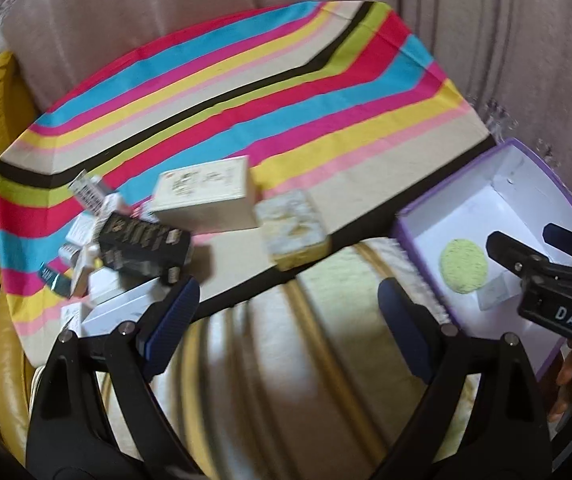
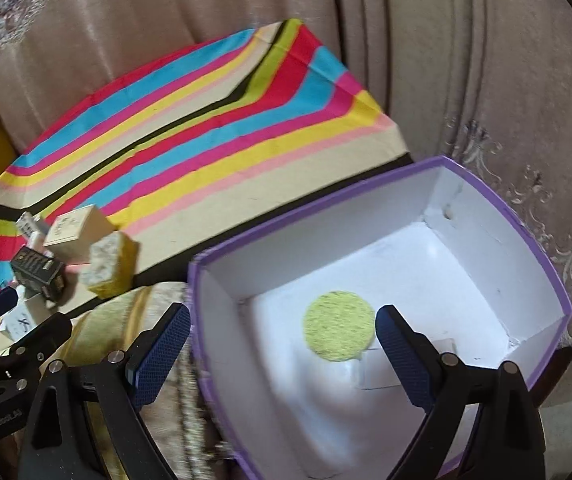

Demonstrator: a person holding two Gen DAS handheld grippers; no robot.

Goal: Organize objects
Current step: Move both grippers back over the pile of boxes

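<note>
Purple-walled box (image 2: 541,264), white inside, is positioned beside the striped cloth (image 1: 246,92) and contains a round yellow-green pad (image 2: 339,326). Small boxes (image 1: 206,196) are clustered on the cloth's near left part. Both the left gripper (image 1: 286,320) and right gripper (image 2: 282,344) are spread wide, with nothing held.

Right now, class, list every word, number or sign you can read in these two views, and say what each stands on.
"DAS": white letters on the right tool, seen from the left wrist view.
Barcode on a small white box: digits too blurred.
Gold print on the black box: unreadable.
Print on the cream box: too blurred.
Embossed text on the right tool's frame: too faint.
</note>
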